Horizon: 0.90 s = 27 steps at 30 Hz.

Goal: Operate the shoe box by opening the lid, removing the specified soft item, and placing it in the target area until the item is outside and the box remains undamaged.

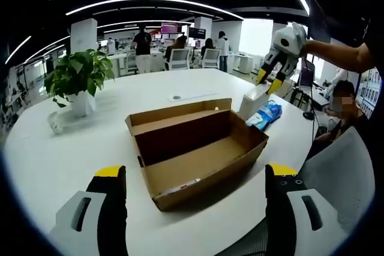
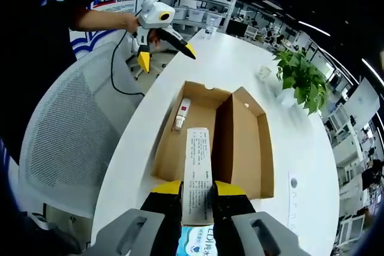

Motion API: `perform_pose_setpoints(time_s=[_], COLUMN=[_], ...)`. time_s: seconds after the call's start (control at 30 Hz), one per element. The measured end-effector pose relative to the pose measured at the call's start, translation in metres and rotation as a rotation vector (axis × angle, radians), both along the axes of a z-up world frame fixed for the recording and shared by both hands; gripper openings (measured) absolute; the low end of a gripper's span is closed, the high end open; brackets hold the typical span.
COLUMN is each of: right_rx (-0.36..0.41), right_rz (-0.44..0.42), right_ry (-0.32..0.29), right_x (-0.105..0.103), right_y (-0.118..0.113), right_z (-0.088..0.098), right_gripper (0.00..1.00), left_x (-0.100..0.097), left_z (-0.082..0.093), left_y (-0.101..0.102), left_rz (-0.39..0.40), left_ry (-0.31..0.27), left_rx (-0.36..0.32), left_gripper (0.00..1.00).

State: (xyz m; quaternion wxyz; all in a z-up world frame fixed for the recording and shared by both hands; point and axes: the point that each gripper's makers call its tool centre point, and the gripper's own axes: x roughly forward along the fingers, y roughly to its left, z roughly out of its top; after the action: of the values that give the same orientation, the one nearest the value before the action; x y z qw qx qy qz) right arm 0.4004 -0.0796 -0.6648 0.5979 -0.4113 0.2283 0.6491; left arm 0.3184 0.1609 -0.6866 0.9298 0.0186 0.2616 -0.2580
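The brown cardboard shoe box (image 1: pixel 198 148) lies on the white table with its lid folded back. A small white tube with a red end (image 1: pixel 180 187) rests on its floor. My left gripper (image 1: pixel 196 172) is open, jaws wide apart in front of the box. Just off the box's right end, my right gripper (image 1: pixel 269 82) is shut on a white soft pack (image 1: pixel 253 101). In the right gripper view the right gripper (image 2: pixel 198 189) clamps that labelled pack (image 2: pixel 198 169) before the box (image 2: pixel 240 142); the tube (image 2: pixel 181 114) is inside, and the left gripper (image 2: pixel 167 55) hangs open beyond.
A blue-and-white pack (image 1: pixel 268 113) lies on the table beside the held pack, also seen as the blue pack (image 2: pixel 201 239). A potted plant (image 1: pixel 78 76) stands at the far left. A grey mesh chair (image 2: pixel 66 148) is at the table edge. People stand at desks behind.
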Motion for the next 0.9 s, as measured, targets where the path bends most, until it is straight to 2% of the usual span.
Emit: perform_pose_setpoints(time_s=[0.33, 0.9], right_rx=[-0.019, -0.056], right_rz=[-0.013, -0.06], right_ry=[-0.021, -0.04], right_x=[0.009, 0.027], right_y=[-0.021, -0.062], right_z=[0.005, 0.002], right_gripper=[0.14, 0.14], left_x=[-0.003, -0.007], left_z=[-0.002, -0.003], left_y=[-0.003, -0.009], left_rz=[-0.009, -0.027], left_ry=[0.003, 0.008], left_rx=[0.004, 0.002], left_gripper=[1.0, 1.0])
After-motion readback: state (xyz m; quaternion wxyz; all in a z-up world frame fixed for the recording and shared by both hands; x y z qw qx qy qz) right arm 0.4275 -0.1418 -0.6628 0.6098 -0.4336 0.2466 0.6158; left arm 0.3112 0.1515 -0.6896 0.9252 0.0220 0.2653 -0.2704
